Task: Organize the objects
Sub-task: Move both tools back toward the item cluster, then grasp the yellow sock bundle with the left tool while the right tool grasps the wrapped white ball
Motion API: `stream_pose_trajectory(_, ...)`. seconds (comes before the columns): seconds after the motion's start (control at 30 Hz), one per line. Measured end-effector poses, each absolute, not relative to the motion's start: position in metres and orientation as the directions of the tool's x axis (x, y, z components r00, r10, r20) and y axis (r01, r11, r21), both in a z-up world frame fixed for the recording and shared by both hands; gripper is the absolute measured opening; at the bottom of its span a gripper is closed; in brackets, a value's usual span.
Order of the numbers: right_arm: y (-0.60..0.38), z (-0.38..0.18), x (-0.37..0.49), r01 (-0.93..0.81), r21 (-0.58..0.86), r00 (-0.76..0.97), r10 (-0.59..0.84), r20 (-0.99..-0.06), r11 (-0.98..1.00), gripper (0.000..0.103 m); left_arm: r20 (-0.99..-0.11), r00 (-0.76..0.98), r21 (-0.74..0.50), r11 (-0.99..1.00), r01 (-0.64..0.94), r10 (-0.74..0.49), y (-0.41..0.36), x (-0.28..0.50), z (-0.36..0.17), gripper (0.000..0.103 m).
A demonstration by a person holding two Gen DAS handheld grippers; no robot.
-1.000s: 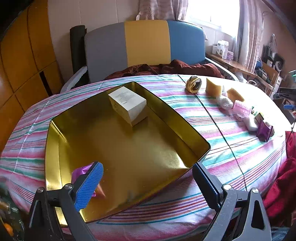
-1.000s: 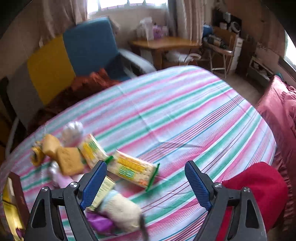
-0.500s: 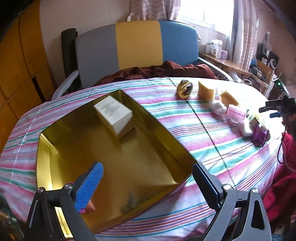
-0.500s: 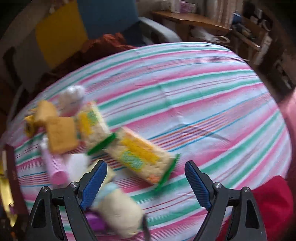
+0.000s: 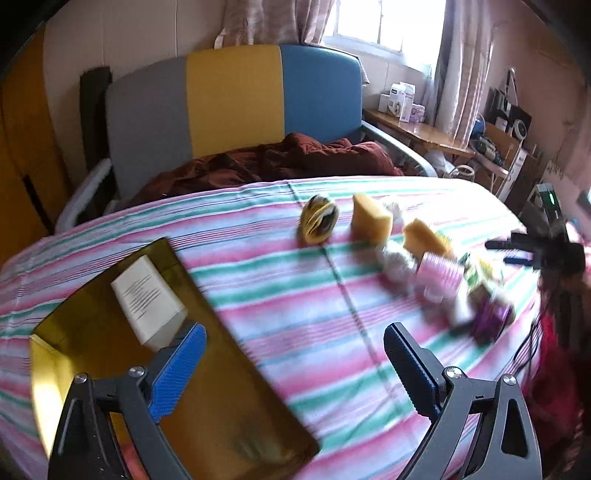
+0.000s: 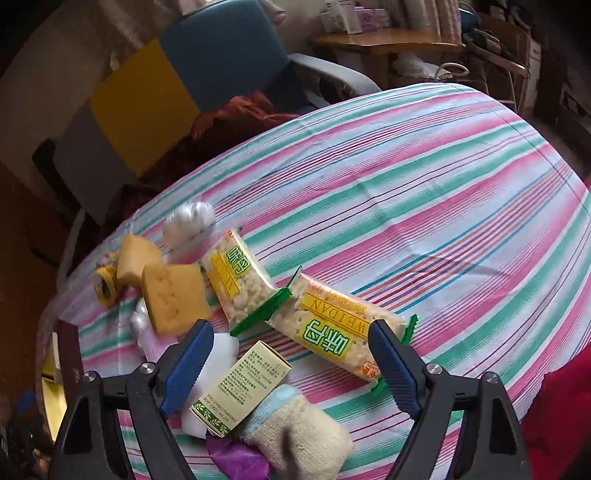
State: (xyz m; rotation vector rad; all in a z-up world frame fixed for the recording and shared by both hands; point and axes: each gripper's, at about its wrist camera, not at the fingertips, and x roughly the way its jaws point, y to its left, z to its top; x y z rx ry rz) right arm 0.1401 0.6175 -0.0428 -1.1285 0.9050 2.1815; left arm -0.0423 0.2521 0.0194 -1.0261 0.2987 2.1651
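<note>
Daylight pours through the curtained window [image 5: 373, 26] at upper right, blown out white. The small objects at right of the left wrist view smear with motion blur. The shiny gold metal tray [image 5: 229, 387] catches soft glare. Fisheye corners fall dark and bent.

Glossy gold metal tray [image 5: 229, 413], striped cloth [image 5: 295, 295]

a pink, green and white striped cloth [image 6: 424, 192] lies beyond blue fingers [image 6: 186, 363]. between them sit a clear cracker packet [image 6: 332, 328] with yellow label and green ends, and a cream box [image 6: 242, 386]. a gold tray [image 5: 229, 406] holds a white box [image 5: 147, 299] past the left gripper's blue fingers [image 5: 177, 369].
</note>
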Motion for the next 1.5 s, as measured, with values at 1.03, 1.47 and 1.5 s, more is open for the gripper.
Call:
stream_pose_trajectory(1.03,0.607,-0.029,0.124,-0.623,0.344,-0.563,0.098,-0.821,-0.703,0.087,-0.857,-0.296,-0.06,-0.652,-0.756,0.421,0.439,-0.179,-0.064,0.036)
stream_pose_trajectory(1.47,0.608,-0.039,-0.061,-0.531,0.218,-0.479,0.078,-0.874,-0.819,0.089,-0.775,-0.274,-0.194,-0.627,-0.754,0.569,0.351,-0.125,0.0,0.036)
stream_pose_trajectory(1.5,0.609,-0.045,-0.07,-0.536,0.202,-0.46,0.083,-0.884,-0.82,0.089,-0.773,-0.271,-0.201,-0.627,-0.753,0.573,0.343,-0.122,0.003,0.036)
